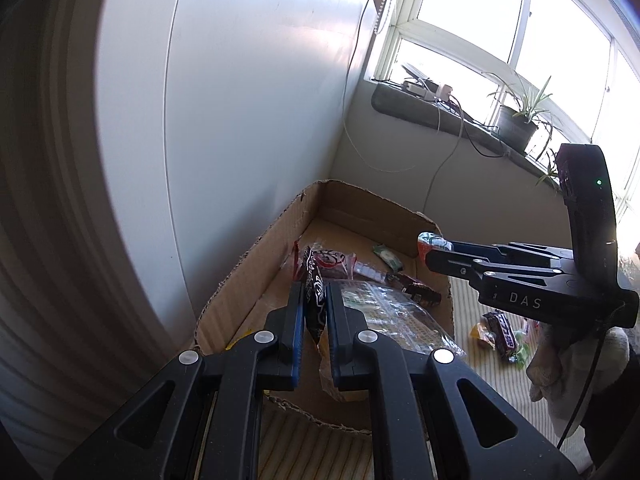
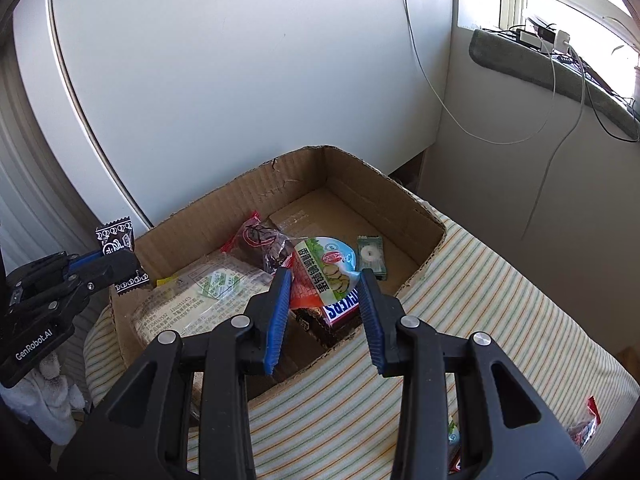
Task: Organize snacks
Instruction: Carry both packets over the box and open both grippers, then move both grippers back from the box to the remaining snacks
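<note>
My left gripper (image 1: 315, 289) is shut on a black packet with white print (image 1: 314, 268) and holds it upright over the near left corner of an open cardboard box (image 1: 248, 264). In the right wrist view this same gripper (image 2: 120, 261) and packet (image 2: 114, 236) hang at the box's left rim. My right gripper (image 2: 325, 275) is shut on a round-topped green and red egg snack packet (image 2: 328, 258) above the box (image 2: 400, 208). Inside lie a large clear packet (image 2: 192, 300), a dark red packet (image 2: 260, 240), a Snickers bar (image 2: 340, 307) and a green mint packet (image 2: 370, 258).
The box rests on a striped cloth (image 2: 480, 300) against a white wall panel (image 2: 240, 80). Loose snacks lie on the cloth (image 1: 502, 330) to the right of the box. A sill with cables and a potted plant (image 1: 516, 126) runs behind. White-gloved hands (image 1: 576, 360) hold the grippers.
</note>
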Motion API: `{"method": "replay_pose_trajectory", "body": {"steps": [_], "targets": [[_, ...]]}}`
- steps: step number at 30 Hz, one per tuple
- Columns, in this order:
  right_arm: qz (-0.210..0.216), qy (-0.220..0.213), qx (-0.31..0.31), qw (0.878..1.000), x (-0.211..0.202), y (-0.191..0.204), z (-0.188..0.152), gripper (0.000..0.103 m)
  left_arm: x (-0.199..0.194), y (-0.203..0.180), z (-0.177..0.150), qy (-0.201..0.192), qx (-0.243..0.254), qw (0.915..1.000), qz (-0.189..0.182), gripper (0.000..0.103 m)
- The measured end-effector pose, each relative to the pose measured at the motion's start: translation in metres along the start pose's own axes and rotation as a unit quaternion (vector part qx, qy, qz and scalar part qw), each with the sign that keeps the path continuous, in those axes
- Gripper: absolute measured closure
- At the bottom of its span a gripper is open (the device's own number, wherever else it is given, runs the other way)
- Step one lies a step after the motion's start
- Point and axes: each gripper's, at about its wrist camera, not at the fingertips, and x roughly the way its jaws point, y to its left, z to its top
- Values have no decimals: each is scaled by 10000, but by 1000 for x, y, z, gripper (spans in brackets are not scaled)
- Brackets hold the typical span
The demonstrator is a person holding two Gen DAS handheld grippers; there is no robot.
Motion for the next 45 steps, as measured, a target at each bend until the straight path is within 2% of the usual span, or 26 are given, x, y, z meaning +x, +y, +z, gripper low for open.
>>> {"method": "replay_pose_trajectory", "body": {"steps": [9, 10, 11, 13, 14, 16, 17, 19, 23, 25, 27, 37, 45], "targets": [[-5, -41, -110, 9999, 3, 8, 3, 64, 2, -1, 0, 37, 15, 10000, 40, 93], [-13, -45, -112, 9999, 3, 8, 4, 58, 3, -2, 1, 36, 12, 10000, 47, 91], [-30, -51, -110, 9999, 3, 8, 4, 46, 2, -2, 1, 27, 4, 10000, 54, 88], [-72, -105, -119, 9998, 1, 9, 3, 33, 2, -2, 1, 21, -8, 10000, 81, 77], [-80, -133, -123, 9998, -1, 9, 4, 30, 2, -2, 1, 19, -13, 10000, 86, 74], [-98, -148, -121, 9998, -3, 8, 4, 25, 2, -2, 1, 14, -18, 9999, 124, 61], [-133, -160, -127, 9997, -3, 8, 4, 18, 1, -2, 1, 10, -16, 9999, 124, 60], [-178, -194, -142, 9996, -6, 7, 4, 12, 2, -2, 1, 32, -1, 9999, 118, 54], [-257, -206, -136, 9994, -9, 4, 4, 11, -1, -4, 1, 7, 9, 9998, 180, 41], [-292, -196, -138, 9993, -10, 3, 4, 10, -1, -4, 2, 11, -5, 9997, 250, 27], [-333, -199, -131, 9992, -13, 2, 4, 8, -2, -5, 3, 19, -41, 9994, 343, 22], [-435, -339, 55, 9985, -38, -15, -6, 7, -6, -17, 3, 49, 29, 9993, 362, 22], [-498, -591, 309, 9965, -76, -43, -27, 7, -15, -48, 0, -23, 247, 9996, 105, 22]]}}
